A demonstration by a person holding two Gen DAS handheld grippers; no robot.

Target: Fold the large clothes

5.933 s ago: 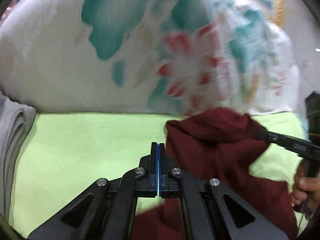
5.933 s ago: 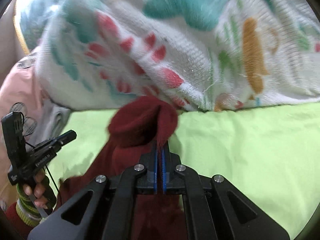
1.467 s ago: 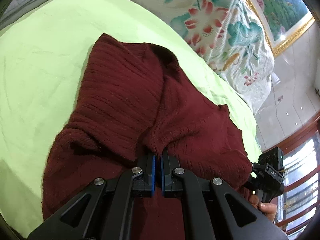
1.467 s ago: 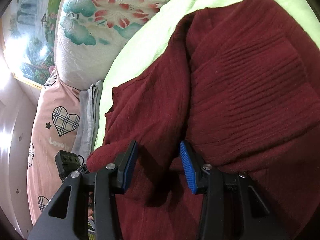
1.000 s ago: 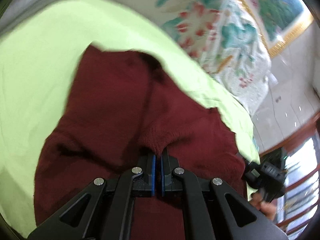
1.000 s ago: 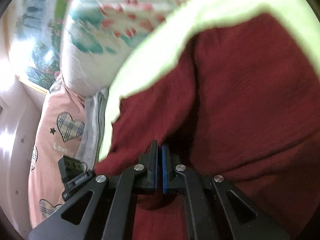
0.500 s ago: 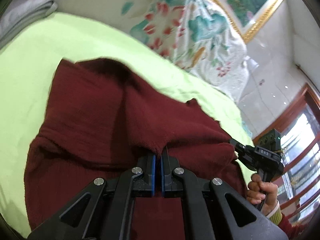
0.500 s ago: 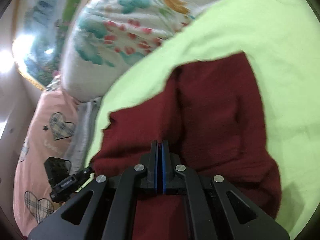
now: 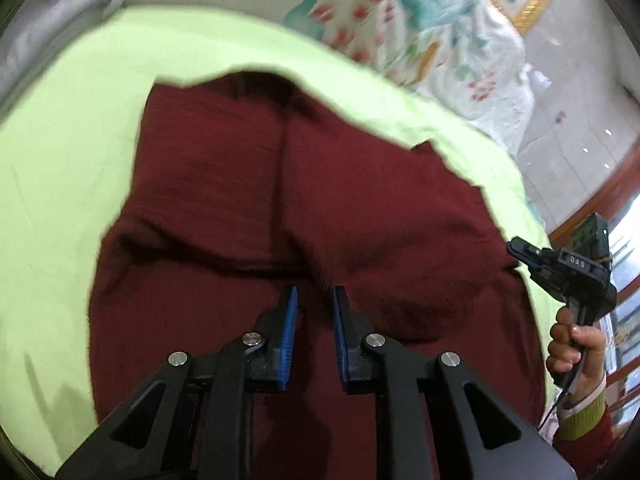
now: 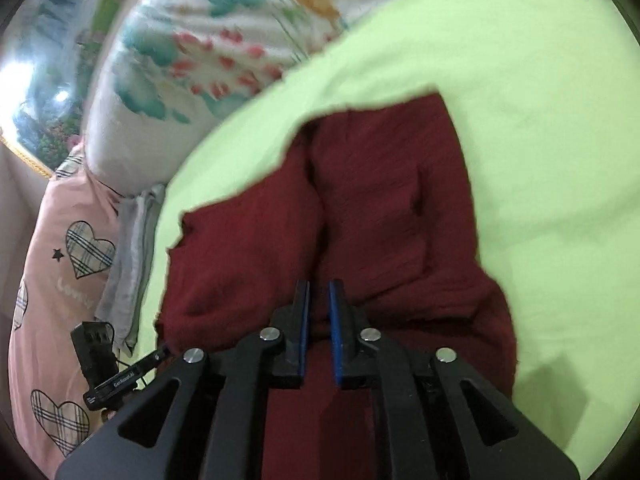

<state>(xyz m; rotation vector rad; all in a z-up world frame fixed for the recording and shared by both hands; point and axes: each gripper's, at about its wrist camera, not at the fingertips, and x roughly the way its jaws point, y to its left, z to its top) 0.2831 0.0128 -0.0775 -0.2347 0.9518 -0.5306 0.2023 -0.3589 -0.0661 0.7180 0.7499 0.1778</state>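
both grippers, left (image 9: 314, 300) and right (image 10: 318, 294), part their fingers over the blurred maroon sweater (image 9: 280, 200) (near hem hidden).

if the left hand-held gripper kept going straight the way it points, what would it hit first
Most likely the dark red knitted sweater spread on the light green bedsheet. The left hand-held gripper points down at it, its jaws opening with nothing clamped between them. Depth is hard to judge.
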